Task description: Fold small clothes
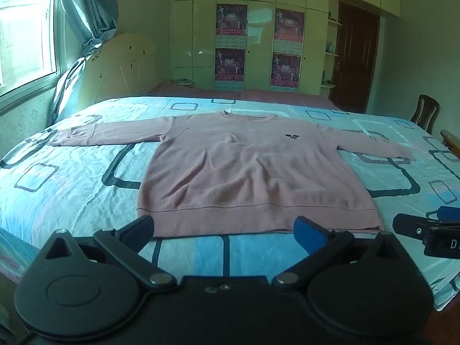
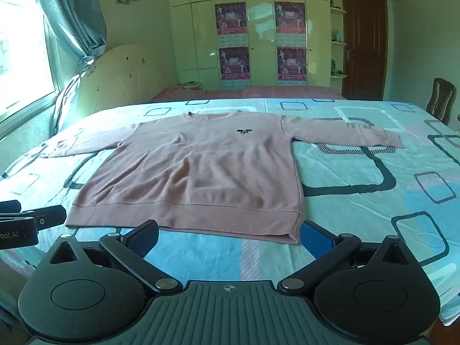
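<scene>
A pink long-sleeved sweater lies flat and face up on the bed, both sleeves spread out sideways, a small dark emblem on the chest. Its hem is the nearest edge. My left gripper hovers open just short of the hem, nothing between its fingers. My right gripper is open too, in front of the hem's right corner, and holds nothing. Each gripper shows at the edge of the other's view: the right one at far right, the left one at far left.
The bed carries a light blue sheet with dark rounded squares. A window and curtain stand at the left, with a pillow by the headboard. A wardrobe with posters and a brown door fill the far wall. A wooden chair is at right.
</scene>
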Demonstrator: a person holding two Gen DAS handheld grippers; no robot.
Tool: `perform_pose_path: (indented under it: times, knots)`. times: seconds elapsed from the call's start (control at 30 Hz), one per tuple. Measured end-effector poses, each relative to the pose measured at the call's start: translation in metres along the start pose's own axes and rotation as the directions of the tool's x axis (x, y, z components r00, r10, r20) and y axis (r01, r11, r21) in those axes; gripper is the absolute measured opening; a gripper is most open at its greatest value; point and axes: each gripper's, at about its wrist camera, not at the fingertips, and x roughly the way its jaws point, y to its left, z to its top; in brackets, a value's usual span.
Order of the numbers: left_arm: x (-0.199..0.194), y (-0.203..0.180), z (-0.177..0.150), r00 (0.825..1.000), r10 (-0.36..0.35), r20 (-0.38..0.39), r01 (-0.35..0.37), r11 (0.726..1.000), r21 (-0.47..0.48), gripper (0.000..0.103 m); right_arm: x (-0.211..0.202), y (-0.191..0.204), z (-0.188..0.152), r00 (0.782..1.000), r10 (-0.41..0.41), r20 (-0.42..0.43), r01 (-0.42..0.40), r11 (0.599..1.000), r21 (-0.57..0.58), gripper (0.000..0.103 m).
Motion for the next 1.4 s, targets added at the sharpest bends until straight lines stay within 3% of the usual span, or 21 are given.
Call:
perform_pose_path:
  times: [1.4]
  knots:
    - [0.0030,-0.0052,0.0057,1.000,0.020,-0.012,-0.019,1.000,0.022,0.102,0.0023,0.0009,0.0061,1.000,0.006,-0.006,-0.006,1.000,-0.009,0.103]
